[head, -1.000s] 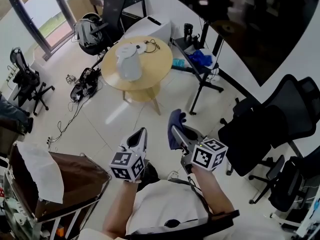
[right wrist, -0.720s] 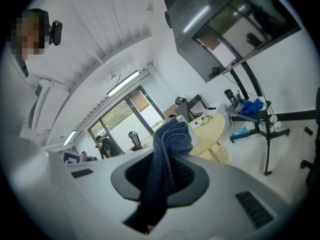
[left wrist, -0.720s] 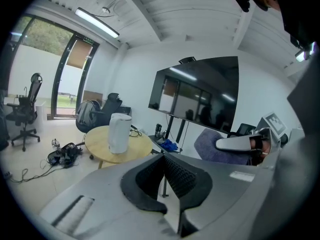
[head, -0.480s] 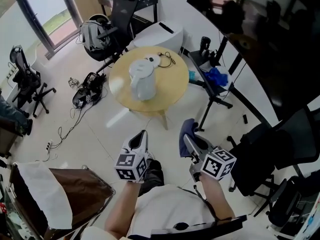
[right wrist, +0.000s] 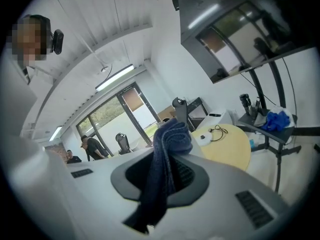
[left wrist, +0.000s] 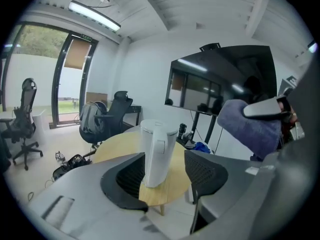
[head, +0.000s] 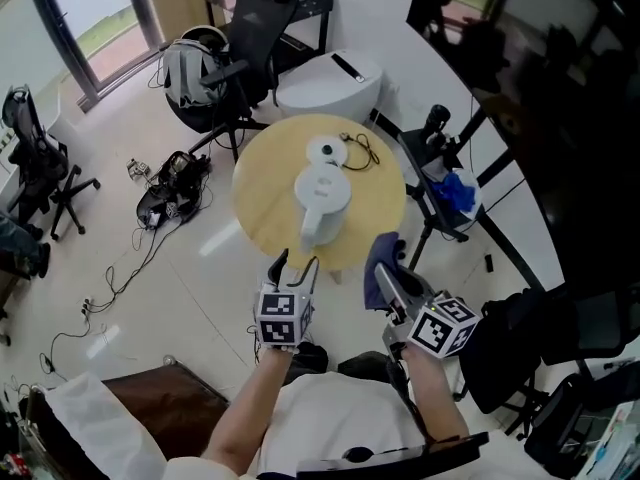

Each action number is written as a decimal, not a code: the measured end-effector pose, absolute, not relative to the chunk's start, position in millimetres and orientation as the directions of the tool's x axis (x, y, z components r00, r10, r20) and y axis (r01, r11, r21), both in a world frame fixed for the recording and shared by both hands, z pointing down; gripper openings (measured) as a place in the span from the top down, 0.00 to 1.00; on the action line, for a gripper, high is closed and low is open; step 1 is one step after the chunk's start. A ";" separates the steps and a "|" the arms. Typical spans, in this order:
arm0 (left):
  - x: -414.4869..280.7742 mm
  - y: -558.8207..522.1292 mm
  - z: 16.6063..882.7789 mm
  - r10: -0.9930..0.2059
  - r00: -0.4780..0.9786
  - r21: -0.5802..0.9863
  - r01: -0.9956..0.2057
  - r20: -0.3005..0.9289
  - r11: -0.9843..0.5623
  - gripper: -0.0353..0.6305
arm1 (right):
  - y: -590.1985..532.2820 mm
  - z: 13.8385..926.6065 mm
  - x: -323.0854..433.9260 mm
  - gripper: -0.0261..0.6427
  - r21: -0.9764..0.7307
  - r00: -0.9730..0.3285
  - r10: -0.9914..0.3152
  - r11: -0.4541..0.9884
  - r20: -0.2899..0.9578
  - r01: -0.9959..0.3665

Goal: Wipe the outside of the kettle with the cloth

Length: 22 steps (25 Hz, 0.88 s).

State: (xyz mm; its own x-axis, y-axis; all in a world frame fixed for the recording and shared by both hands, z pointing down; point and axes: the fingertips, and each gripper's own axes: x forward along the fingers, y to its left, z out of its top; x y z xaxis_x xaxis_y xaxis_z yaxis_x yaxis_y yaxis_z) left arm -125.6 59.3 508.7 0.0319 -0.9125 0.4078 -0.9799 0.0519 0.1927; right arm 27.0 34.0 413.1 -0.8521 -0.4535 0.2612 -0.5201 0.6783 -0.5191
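At the middle of a pale tiled floor (head: pixel 200 258) stands a round wooden table (head: pixel 270 208), seen from above. Beyond its far edge is a black office chair (head: pixel 262 18). To its right is a black stand (head: pixel 432 173) with something blue on it. A dark bag (head: pixel 172 180) lies on the floor to the left, among loose cables.

A white kettle (head: pixel 322 200) stands upright on the table, towards the near edge, with its handle facing the person. Just beyond it, on the far side, lies its round white base (head: pixel 326 151) with a black cord trailing right.

The person holds both tools out low in front of the body, near the table's near edge. The left gripper (head: pixel 295 265) points at the kettle. Its jaws have just been opening and now stand spread, with nothing between the pads. In the left gripper view the kettle lines up in the gap but sits further off on the table, untouched.

The right gripper (head: pixel 392 273), just right of the left one, pinches a dark blue cloth (head: pixel 378 258). The cloth bunches above the jaws and hangs below them in a fold, clear of the kettle and the table.
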 end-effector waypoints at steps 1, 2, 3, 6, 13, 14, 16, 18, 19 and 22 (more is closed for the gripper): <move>-127.8 51.0 514.6 -0.908 0.039 0.190 -0.981 0.418 0.046 0.54 | 30.0 413.7 20.2 0.86 -0.517 -0.851 -0.455 0.678 0.263 -0.522; -129.2 42.9 519.4 -0.904 0.044 0.187 -0.982 0.424 0.040 0.52 | 26.5 415.7 14.5 0.86 -0.515 -0.850 -0.453 0.678 0.269 -0.524; -130.4 35.3 522.6 -0.903 0.047 0.182 -0.983 0.426 0.034 0.52 | 23.4 418.5 9.7 0.86 -0.512 -0.849 -0.449 0.678 0.279 -0.527; -130.1 16.9 528.6 -0.904 0.060 0.169 -0.985 0.424 0.014 0.52 | 13.3 425.8 2.0 0.86 -0.506 -0.845 -0.441 0.677 0.303 -0.535; -125.6 -15.3 533.8 -0.909 0.083 0.153 -0.988 0.408 -0.022 0.52 | -22.4 420.4 -23.2 0.86 -0.362 -0.853 -0.376 0.786 0.363 -0.501; -125.0 -19.0 533.0 -0.911 0.085 0.144 -0.989 0.403 -0.029 0.53 | -28.3 420.1 -29.4 0.86 -0.308 -0.851 -0.359 0.819 0.383 -0.484; -124.6 -23.5 530.8 -0.914 0.086 0.130 -0.991 0.396 -0.037 0.59 | -39.5 421.7 -41.9 0.86 -0.182 -0.838 -0.328 0.880 0.437 -0.439; -124.2 -23.4 529.3 -0.916 0.084 0.120 -0.992 0.393 -0.040 0.64 | -50.1 424.1 -54.9 0.86 -0.063 -0.818 -0.305 0.922 0.488 -0.382; -123.9 -22.6 528.7 -0.918 0.081 0.114 -0.993 0.389 -0.039 0.66 | -55.5 425.5 -61.9 0.86 -0.017 -0.809 -0.295 0.936 0.509 -0.353; -122.8 -20.8 528.4 -0.924 0.062 0.108 -0.994 0.376 -0.022 0.69 | -70.4 433.2 -81.2 0.86 0.057 -0.788 -0.249 0.963 0.563 -0.264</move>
